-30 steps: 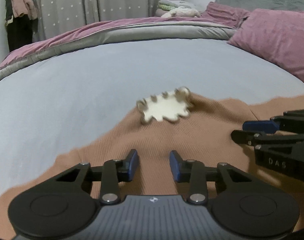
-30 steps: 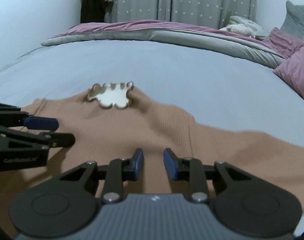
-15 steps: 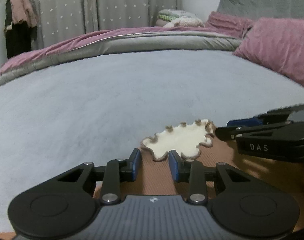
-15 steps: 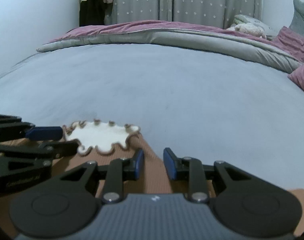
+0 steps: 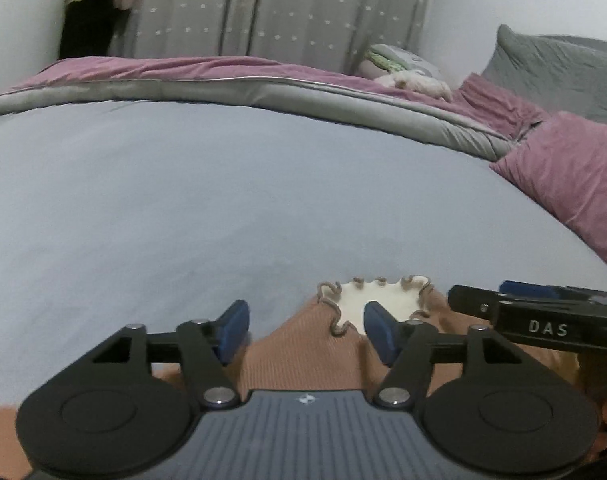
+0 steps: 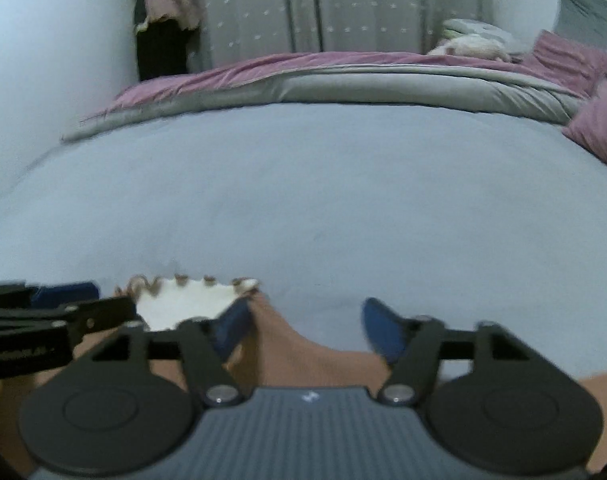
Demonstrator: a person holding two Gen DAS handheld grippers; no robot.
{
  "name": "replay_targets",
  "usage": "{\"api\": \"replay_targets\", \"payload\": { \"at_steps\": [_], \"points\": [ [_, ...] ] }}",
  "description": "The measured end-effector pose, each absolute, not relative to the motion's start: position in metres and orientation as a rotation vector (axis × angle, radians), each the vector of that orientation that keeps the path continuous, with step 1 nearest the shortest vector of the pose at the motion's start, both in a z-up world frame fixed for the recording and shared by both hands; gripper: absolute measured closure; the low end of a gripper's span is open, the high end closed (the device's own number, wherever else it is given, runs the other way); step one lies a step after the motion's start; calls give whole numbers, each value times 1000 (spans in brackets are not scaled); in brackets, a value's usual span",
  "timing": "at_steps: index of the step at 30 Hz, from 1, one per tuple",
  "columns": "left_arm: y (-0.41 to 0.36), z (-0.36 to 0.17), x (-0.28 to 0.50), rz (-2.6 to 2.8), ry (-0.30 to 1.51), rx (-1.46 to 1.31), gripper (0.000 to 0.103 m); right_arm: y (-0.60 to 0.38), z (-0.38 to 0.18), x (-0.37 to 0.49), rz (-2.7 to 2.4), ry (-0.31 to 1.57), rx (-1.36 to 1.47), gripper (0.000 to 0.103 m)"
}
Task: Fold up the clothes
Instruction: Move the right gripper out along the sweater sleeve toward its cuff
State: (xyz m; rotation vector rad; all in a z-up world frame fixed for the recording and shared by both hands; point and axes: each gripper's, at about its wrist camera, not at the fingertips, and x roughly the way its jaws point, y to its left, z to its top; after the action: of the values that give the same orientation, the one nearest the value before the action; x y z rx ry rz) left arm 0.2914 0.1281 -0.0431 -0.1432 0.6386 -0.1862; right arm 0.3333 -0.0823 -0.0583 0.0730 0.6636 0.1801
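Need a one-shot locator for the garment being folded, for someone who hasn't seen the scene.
Start from the wide pale grey-blue bed sheet that fills both wrist views. At its near edge, right under the left gripper and right gripper, lies the brown ribbed top. Its cream collar with a wavy brown trim sets it apart from the plain pink pillow and duvet.

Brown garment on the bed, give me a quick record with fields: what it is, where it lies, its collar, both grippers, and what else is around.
garment: brown ribbed top, lying on the bed
surface: grey-blue bed sheet
collar: cream, ruffled brown edge, at the far end of the top
left gripper: jaws just opened, brown fabric between them, not pinched
right gripper: jaws just opened, fabric between them, not pinched
background: pink pillow, grey curtain
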Motion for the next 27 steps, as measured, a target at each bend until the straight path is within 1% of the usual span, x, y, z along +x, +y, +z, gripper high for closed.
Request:
{"api": "replay_targets", "payload": {
  "at_steps": [3,5,7,14,21,27],
  "points": [
    [126,-30,276,-167,641,-120,32,-92,-45,321,171,652,86,25],
    [125,-21,263,-158,638,-118,25,-96,-36,311,164,650,68,22],
    [125,-15,250,-153,640,-120,23,-100,-28,300,163,653,59,17],
    [120,1,202,-160,662,-123,15,-120,-7,257,140,660,69,8],
    [110,5,149,-189,681,-87,11,-148,2,220,89,676,132,3],
    [102,2,124,-199,707,-100,9,-169,1,191,35,693,140,2]
  ]
}}
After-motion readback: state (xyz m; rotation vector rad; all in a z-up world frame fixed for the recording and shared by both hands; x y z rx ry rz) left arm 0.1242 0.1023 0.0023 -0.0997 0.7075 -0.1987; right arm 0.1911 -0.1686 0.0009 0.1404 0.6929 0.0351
